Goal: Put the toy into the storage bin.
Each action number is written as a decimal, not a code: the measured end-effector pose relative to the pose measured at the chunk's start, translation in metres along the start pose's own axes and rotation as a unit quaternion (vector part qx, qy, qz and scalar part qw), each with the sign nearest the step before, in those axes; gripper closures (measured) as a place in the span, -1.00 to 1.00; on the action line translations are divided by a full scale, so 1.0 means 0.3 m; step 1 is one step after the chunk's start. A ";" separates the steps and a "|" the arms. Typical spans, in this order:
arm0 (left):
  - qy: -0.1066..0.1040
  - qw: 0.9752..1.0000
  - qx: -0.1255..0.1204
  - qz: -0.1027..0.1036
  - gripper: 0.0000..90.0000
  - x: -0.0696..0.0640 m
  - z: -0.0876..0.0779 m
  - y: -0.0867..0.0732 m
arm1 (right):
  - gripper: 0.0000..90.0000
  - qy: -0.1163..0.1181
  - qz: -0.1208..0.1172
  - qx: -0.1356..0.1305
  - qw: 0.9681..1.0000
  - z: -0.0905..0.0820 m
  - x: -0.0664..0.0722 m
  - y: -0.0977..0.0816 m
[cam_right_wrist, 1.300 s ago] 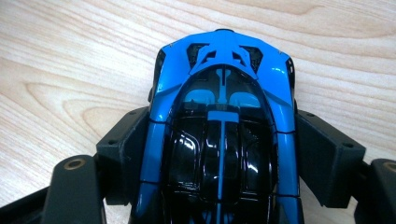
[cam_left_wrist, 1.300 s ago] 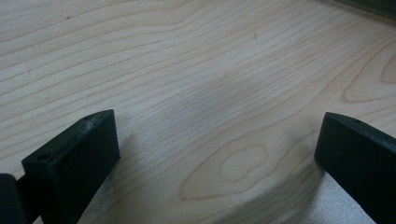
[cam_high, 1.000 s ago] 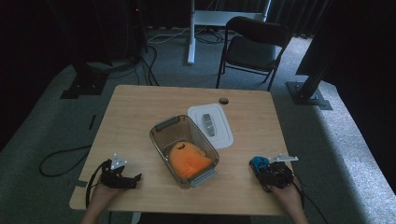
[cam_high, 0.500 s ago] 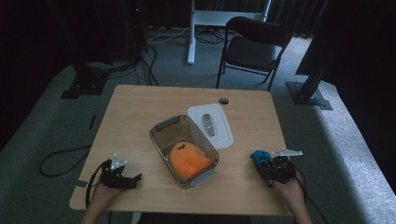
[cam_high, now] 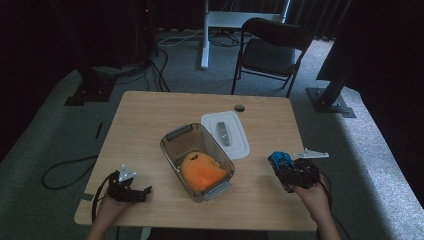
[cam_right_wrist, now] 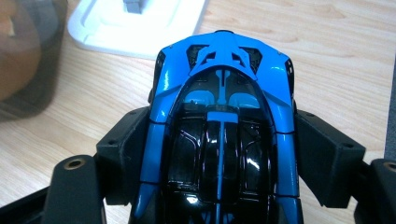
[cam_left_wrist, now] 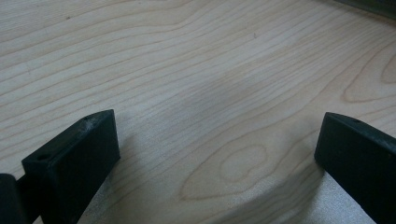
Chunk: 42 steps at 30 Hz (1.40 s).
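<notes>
My right gripper [cam_high: 283, 166] at the table's right side is shut on a blue and black toy car [cam_high: 278, 159], held a little above the wood. In the right gripper view the car [cam_right_wrist: 223, 93] lies lengthwise between the two black jaws, its nose pointing away, with the pads [cam_right_wrist: 125, 148] pressed on its sides. My left gripper [cam_high: 144, 192] rests low on the table near the front left corner. Its jaws stand wide apart in the left gripper view, with bare wood between its fingertips [cam_left_wrist: 79, 149].
A clear tub [cam_high: 167, 148] holding an orange plush toy [cam_high: 201, 170] sits mid-table. Its white lid [cam_high: 241, 146] lies just right of it, upside down. A small dark round disc [cam_high: 240, 107] is near the far edge. A chair [cam_high: 270, 50] stands beyond the wooden table [cam_high: 145, 115].
The right gripper has lifted off the table with the blue car in its jaws. The left gripper has stayed where it was.
</notes>
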<state>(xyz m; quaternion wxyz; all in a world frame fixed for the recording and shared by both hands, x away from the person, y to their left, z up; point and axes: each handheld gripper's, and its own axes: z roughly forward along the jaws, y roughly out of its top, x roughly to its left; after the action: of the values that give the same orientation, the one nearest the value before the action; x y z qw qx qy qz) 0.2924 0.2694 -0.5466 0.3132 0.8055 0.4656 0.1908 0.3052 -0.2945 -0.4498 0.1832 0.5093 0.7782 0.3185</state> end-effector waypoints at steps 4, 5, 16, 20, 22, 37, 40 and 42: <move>0.000 1.000 0.000 0.000 -0.99 0.000 0.000 0.000 | -0.45 0.001 -0.001 -0.005 1.000 -0.008 0.014 0.024; 0.000 1.000 0.000 0.000 -0.99 0.000 0.000 0.000 | -0.45 0.003 -0.002 -0.004 1.000 -0.009 0.015 0.030; 0.000 1.000 0.000 0.000 -0.99 0.000 0.000 0.000 | -0.45 0.006 -0.022 -0.013 1.000 -0.031 0.056 0.114; 0.000 1.000 0.000 0.000 -0.99 0.000 0.000 0.000 | -0.45 0.007 -0.027 -0.016 0.999 -0.032 0.075 0.140; 0.000 1.000 0.000 0.000 -0.99 0.000 0.000 0.000 | -0.45 0.007 -0.032 -0.014 0.999 -0.028 0.084 0.152; 0.000 1.000 -0.001 0.000 -0.99 0.000 0.000 0.000 | -0.45 0.030 -0.055 -0.025 0.998 -0.021 0.173 0.258; 0.000 1.000 0.000 0.000 -0.99 0.000 0.000 0.000 | -0.45 0.039 -0.065 -0.028 0.997 -0.019 0.206 0.293; 0.000 1.000 0.000 0.000 -0.99 0.000 0.000 0.000 | -0.45 0.043 -0.066 -0.031 0.996 -0.017 0.219 0.305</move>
<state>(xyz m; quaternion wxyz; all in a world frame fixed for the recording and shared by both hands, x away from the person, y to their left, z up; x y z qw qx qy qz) 0.2925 0.2695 -0.5466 0.3131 0.8054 0.4658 0.1907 0.3368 -0.2108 -0.3813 0.1858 0.4370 0.8068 0.3514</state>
